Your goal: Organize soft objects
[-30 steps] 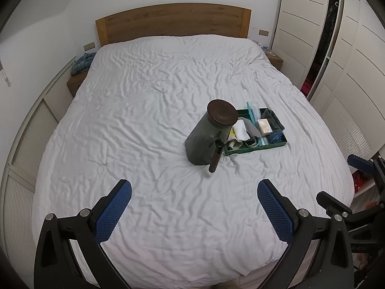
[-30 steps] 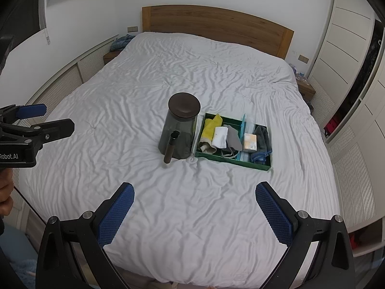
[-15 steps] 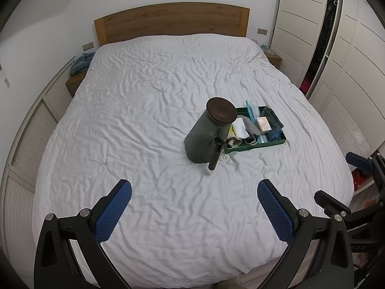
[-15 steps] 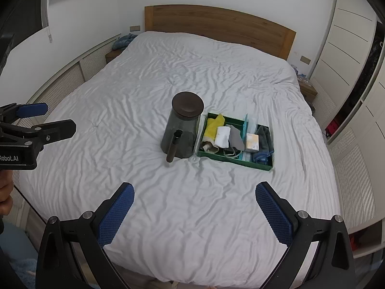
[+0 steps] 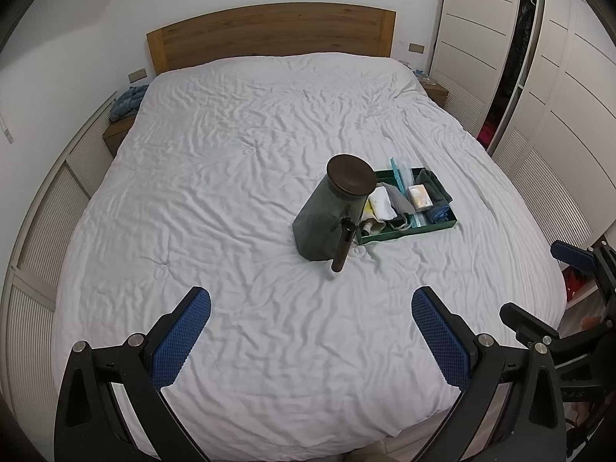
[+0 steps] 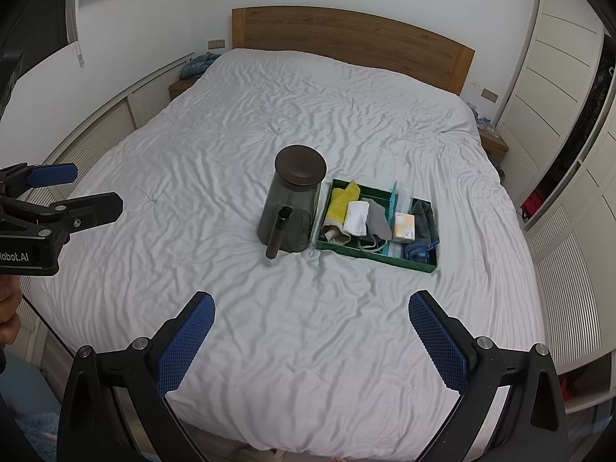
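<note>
A green tray (image 6: 367,256) (image 5: 448,225) sits on the white bed, holding soft items: a yellow cloth (image 6: 342,200), a white roll (image 6: 356,217), a grey cloth (image 6: 379,223), a pale sponge (image 6: 404,227) and dark grey and blue cloths (image 6: 425,217). A dark smoked-glass jar (image 6: 290,208) (image 5: 331,208) with a brown lid and a handle stands just left of the tray. My left gripper (image 5: 308,338) and right gripper (image 6: 310,340) are open and empty above the foot of the bed, well short of the tray.
The bed (image 6: 269,123) has a wooden headboard (image 6: 346,38). Nightstands flank it; the left one carries a blue cloth (image 6: 196,63). White wardrobes (image 6: 558,57) run along the right wall. Slatted panels (image 5: 46,200) line the left wall.
Both views have shifted slightly. The jar and tray sit a little nearer in the right wrist view. Both grippers stay open and nothing on the bed has moved.
</note>
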### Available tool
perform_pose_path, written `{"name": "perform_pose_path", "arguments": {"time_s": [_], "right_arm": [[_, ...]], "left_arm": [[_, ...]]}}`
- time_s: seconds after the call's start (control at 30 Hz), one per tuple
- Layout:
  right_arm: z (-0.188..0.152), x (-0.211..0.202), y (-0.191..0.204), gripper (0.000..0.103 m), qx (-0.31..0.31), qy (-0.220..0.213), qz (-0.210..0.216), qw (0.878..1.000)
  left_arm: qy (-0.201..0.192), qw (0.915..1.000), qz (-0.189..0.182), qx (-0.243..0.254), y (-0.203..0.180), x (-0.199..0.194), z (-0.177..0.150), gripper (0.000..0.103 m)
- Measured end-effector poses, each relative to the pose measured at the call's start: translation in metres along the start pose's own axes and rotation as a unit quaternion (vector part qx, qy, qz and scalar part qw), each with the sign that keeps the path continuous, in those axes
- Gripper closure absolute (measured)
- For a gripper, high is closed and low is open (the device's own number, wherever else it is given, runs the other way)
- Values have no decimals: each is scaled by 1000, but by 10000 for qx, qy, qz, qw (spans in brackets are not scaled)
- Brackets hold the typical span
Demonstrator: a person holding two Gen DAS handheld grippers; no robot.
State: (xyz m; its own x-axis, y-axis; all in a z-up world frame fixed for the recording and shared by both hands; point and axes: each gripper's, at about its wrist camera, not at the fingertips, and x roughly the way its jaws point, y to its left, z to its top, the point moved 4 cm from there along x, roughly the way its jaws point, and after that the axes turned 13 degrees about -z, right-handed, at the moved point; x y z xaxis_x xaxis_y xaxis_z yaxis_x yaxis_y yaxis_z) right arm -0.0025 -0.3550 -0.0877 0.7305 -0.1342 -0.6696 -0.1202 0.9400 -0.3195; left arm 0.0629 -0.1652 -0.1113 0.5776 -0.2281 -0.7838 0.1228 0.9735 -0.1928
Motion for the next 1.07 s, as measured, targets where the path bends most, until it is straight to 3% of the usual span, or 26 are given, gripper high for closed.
{"name": "perform_pose_path", "arguments": {"time_s": [1.07], "right_arm": [[1, 5, -2, 0, -35, -27, 51, 10000]], "left_arm": [[7, 10000, -69, 64, -1, 3, 4, 1]]}}
